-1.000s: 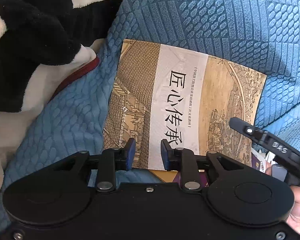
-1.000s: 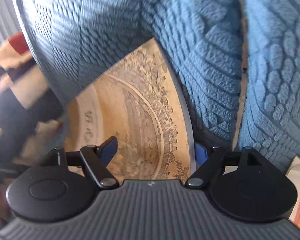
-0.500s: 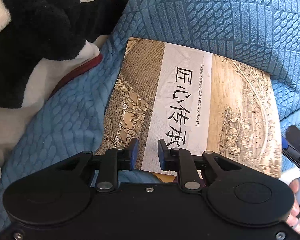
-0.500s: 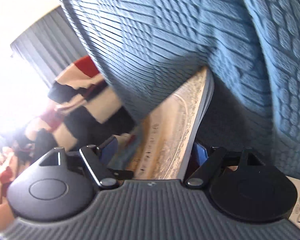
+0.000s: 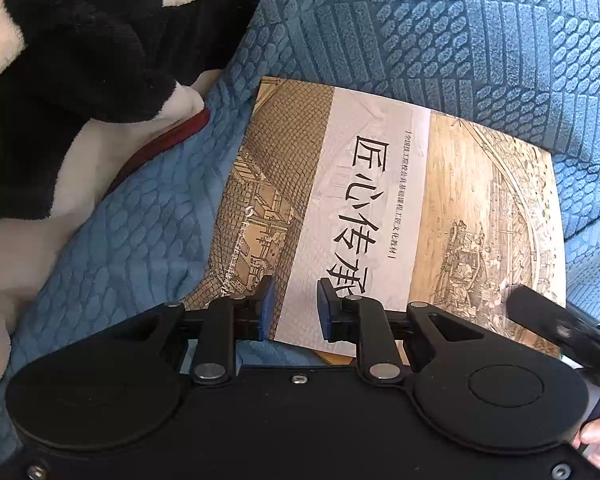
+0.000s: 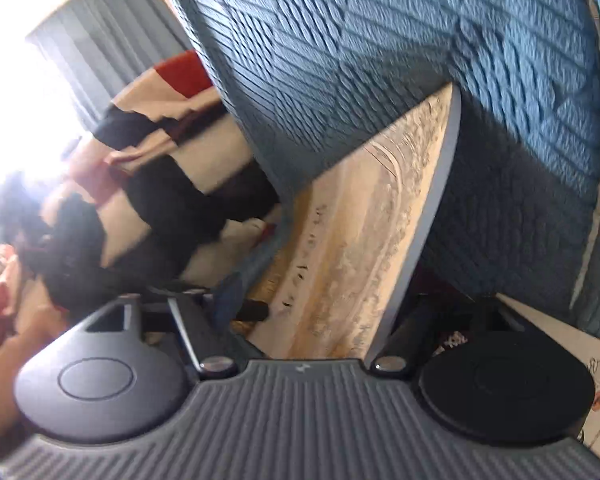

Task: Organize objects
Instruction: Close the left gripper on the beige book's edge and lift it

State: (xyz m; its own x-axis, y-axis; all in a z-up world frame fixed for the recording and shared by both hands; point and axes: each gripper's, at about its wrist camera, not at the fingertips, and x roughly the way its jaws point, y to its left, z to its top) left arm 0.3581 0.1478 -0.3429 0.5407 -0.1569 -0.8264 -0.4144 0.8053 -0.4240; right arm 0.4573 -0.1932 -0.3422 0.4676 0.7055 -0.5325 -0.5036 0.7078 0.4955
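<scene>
A tan book (image 5: 380, 216) with a grey title band lies on the blue quilted sofa seat (image 5: 132, 248), its far edge against the back cushion. My left gripper (image 5: 296, 310) hovers over the book's near edge. Its blue pads stand a narrow gap apart, and only the cover shows between them. My right gripper (image 6: 322, 306) straddles the book's right edge (image 6: 420, 240), which is tilted up off the cushion. Its jaws are closing with the book between them, and the pads do not seem to press on it. One black finger (image 5: 540, 312) of the right gripper reaches over the book's near right corner.
A black, white and red plush blanket (image 5: 60, 80) is bunched at the left of the seat. The blue back cushion (image 5: 460, 40) rises right behind the book. A white printed sheet (image 6: 580, 360) lies at the right. A hand (image 5: 596, 440) shows at the lower right.
The right gripper rose and rolled, its jaws narrowed, and the book's right edge now stands tilted up. Its finger came back over the book's near right corner. The left gripper held still.
</scene>
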